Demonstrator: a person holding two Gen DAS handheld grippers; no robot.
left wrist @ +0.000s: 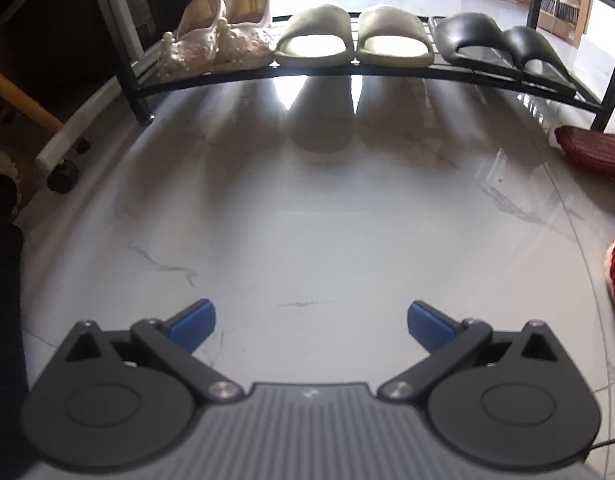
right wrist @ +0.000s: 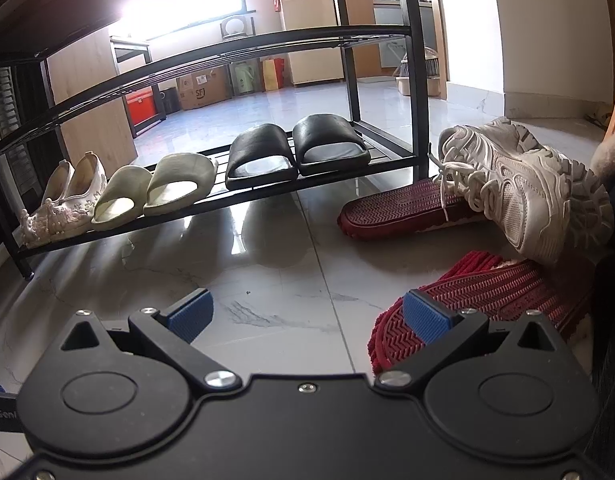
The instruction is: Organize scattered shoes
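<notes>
A black metal shoe rack (left wrist: 347, 74) (right wrist: 211, 200) holds on its lowest shelf a pair of beaded cream flats (left wrist: 211, 36) (right wrist: 63, 200), a pair of beige slides (left wrist: 353, 38) (right wrist: 155, 190) and a pair of black slides (left wrist: 503, 46) (right wrist: 299, 148). On the floor to the rack's right lie two red slippers, soles up (right wrist: 403, 210) (right wrist: 487, 296), and a white sneaker (right wrist: 523, 184) leaning on them. My left gripper (left wrist: 311, 322) is open and empty above bare floor. My right gripper (right wrist: 307, 316) is open and empty, its right finger over the near red slipper.
The floor is glossy white marble tile (left wrist: 307, 220). A white frame on casters (left wrist: 63, 176) and dark furniture stand left of the rack. The red slippers show at the right edge of the left wrist view (left wrist: 591, 150). Boxes (right wrist: 203, 88) sit far behind the rack.
</notes>
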